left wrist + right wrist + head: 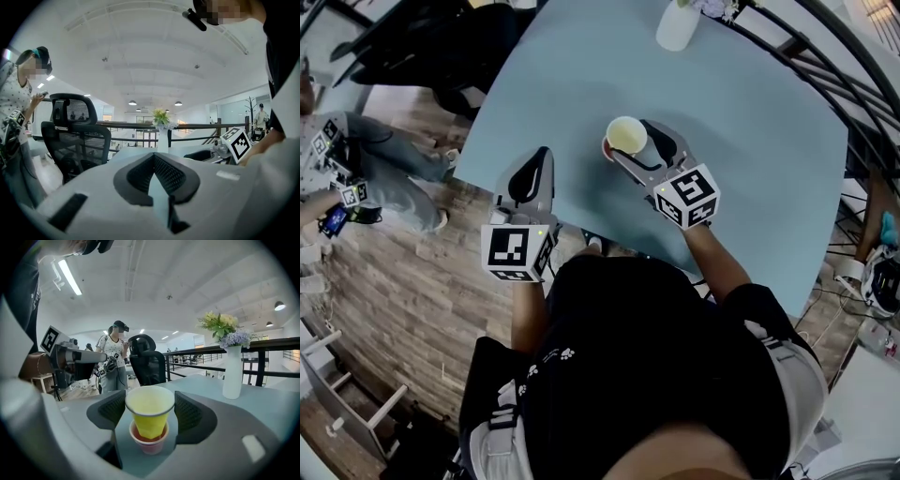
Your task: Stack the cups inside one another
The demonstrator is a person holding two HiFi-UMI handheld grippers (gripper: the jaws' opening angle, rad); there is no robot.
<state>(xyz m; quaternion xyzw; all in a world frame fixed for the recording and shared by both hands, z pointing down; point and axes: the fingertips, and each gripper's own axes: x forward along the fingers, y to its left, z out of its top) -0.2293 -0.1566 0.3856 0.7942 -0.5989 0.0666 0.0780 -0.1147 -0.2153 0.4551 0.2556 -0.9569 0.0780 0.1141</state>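
My right gripper (150,411) has its jaws set wide, with the pads against the rim of the yellow cup (150,420), so it is holding that cup. The cup's base sits partly down in the red cup (149,442), and most of it stands above. Both cups are on the table (750,131), well apart from the vase (233,371) on my side of it. My left gripper (154,173) has its jaws pressed together with nothing between them, farther from the vase than the cups.
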